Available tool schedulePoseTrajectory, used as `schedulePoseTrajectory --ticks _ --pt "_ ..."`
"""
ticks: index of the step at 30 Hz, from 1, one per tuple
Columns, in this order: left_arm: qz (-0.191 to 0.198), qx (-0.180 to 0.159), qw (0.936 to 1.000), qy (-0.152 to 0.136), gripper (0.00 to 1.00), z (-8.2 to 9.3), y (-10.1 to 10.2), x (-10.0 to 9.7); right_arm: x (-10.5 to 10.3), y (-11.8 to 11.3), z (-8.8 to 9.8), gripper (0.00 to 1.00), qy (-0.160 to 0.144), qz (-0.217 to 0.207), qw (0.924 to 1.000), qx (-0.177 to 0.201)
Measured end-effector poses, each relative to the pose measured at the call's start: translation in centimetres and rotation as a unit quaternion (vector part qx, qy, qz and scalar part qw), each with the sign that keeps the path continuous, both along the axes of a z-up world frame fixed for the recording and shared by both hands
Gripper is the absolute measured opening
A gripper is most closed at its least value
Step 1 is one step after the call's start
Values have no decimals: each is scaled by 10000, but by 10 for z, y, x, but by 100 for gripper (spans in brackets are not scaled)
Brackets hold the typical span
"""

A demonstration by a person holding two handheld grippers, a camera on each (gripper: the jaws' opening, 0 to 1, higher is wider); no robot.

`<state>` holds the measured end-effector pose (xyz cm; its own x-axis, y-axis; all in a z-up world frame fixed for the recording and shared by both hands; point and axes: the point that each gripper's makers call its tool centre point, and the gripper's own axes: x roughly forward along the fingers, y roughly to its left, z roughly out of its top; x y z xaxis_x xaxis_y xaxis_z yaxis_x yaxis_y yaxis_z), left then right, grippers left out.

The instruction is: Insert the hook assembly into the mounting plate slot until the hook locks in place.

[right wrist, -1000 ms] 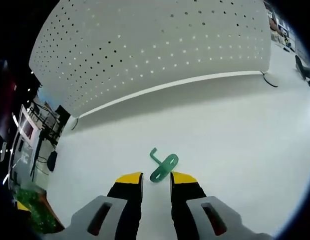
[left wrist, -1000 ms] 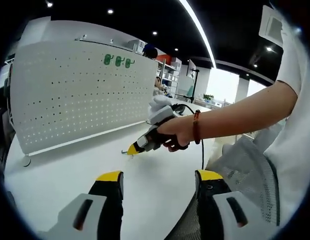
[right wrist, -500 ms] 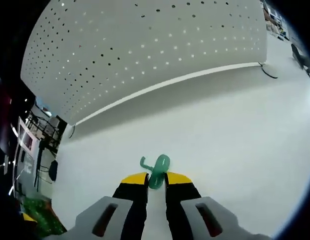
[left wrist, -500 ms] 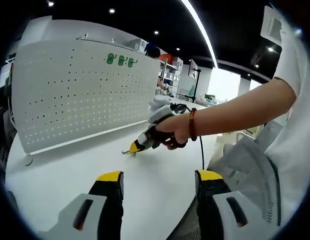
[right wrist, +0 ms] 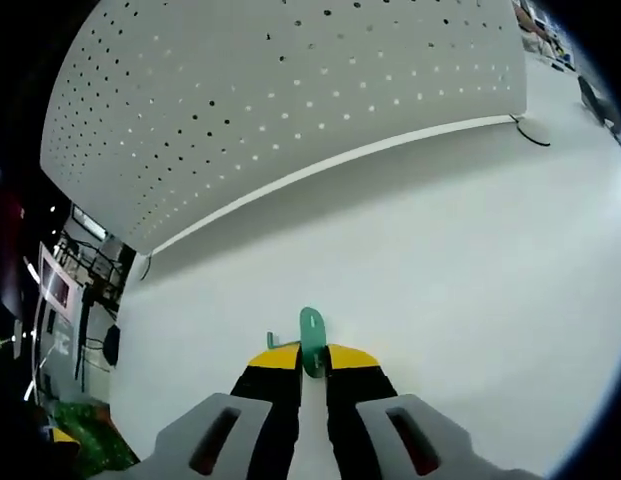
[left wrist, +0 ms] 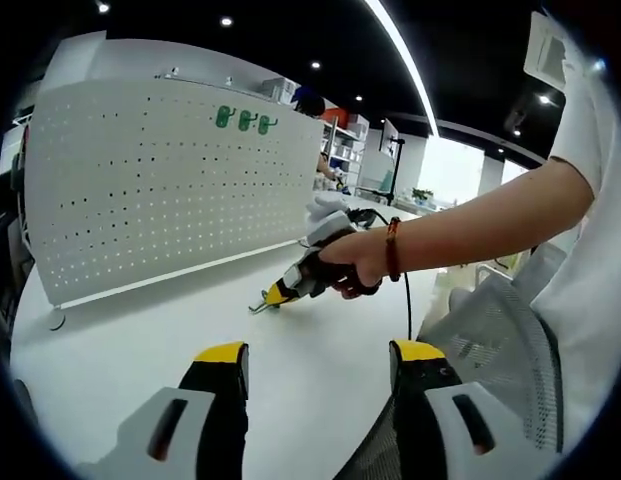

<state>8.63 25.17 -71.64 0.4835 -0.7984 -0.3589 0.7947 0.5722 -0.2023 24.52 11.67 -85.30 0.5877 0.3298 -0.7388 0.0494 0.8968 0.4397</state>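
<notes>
Since a second ago, the green hook [right wrist: 310, 336] has been clamped between the right gripper's [right wrist: 310, 358] jaws, low over the bench [right wrist: 460, 260], apparently lifted, before the pegboard [right wrist: 290, 90]. The left gripper [left wrist: 315, 365] is held spread.

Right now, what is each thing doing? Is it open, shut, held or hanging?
Right gripper: shut on the hook.
Hook: pinched between the jaws, standing on edge.
Left gripper: open, holding nothing.
Pegboard: standing upright on the table.
Hung hooks: three hanging near the pegboard's top.
Table: white, bare in front of the jaws.
</notes>
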Motion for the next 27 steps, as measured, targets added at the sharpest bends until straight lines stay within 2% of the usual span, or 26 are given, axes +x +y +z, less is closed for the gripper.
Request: schedulePoseTrajectory --ticks 3,7,10,13,17,20,27 --pt "-63 86 9999 -48 58 1 -3 -2 -4 -2 -1 7 63 -77 9999 123" --pt "29 34 10000 -45 58 6 -4 -4 -13 -6 -1 6 134 -148 9994 280" --pt "6 33 10000 -34 58 6 -8 -9 -19 -14 1 0 74 -181 9996 201" --pt "-20 69 10000 -51 58 7 -9 -14 -21 -16 2 0 17 -58 9999 101" --pt "5 51 10000 -70 58 9 -10 -14 -21 -18 5 0 -83 -107 9998 156" --pt "35 57 9999 -123 58 13 -9 -12 -16 -14 15 0 -349 -17 9993 142" --pt "110 48 9997 -220 56 22 -11 -9 -14 -10 32 0 -648 72 9977 184"
